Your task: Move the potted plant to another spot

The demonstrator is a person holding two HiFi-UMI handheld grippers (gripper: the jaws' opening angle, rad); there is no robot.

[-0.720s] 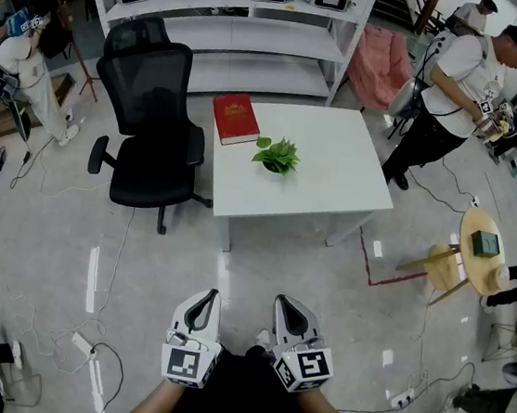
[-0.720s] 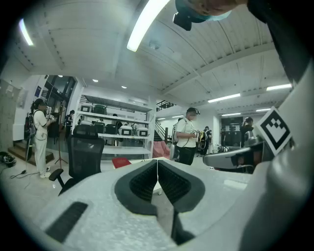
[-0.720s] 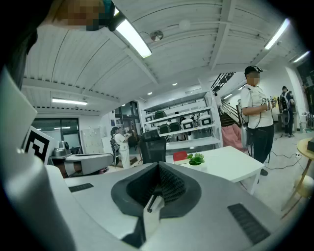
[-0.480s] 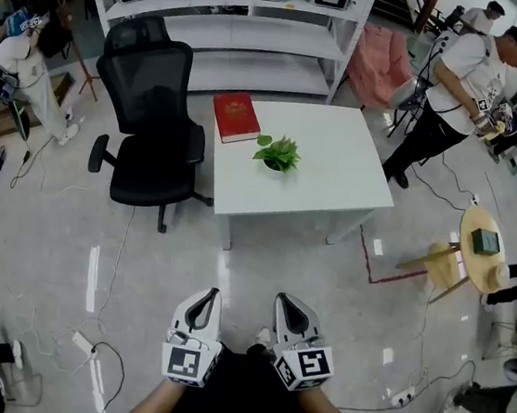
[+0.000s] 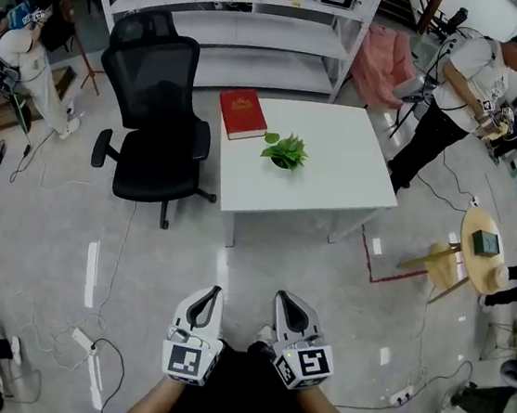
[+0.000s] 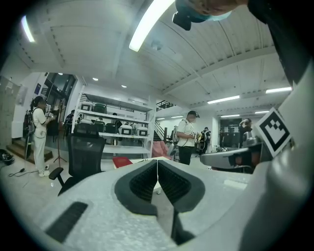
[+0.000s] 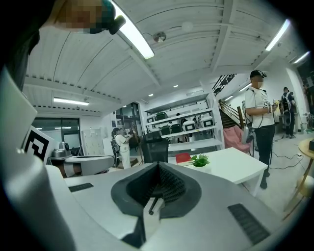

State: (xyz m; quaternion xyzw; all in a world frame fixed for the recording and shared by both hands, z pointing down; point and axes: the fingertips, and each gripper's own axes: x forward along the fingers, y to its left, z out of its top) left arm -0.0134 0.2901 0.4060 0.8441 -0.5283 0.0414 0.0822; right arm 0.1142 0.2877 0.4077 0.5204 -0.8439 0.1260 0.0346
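In the head view we see the potted plant (image 5: pixel 286 150) on the white table (image 5: pixel 336 187), near the red book (image 5: pixel 243 114) and well apart from our left gripper (image 5: pixel 201 308) and right gripper (image 5: pixel 288 315). In the left gripper view we find its jaws pressed together, holding nothing. In the right gripper view its jaws also meet, empty, with the plant on the table beyond them.

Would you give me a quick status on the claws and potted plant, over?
Left claw, right claw shut, empty, short of white table. Potted plant on it, near red book. Office chair beside table, not blocking.
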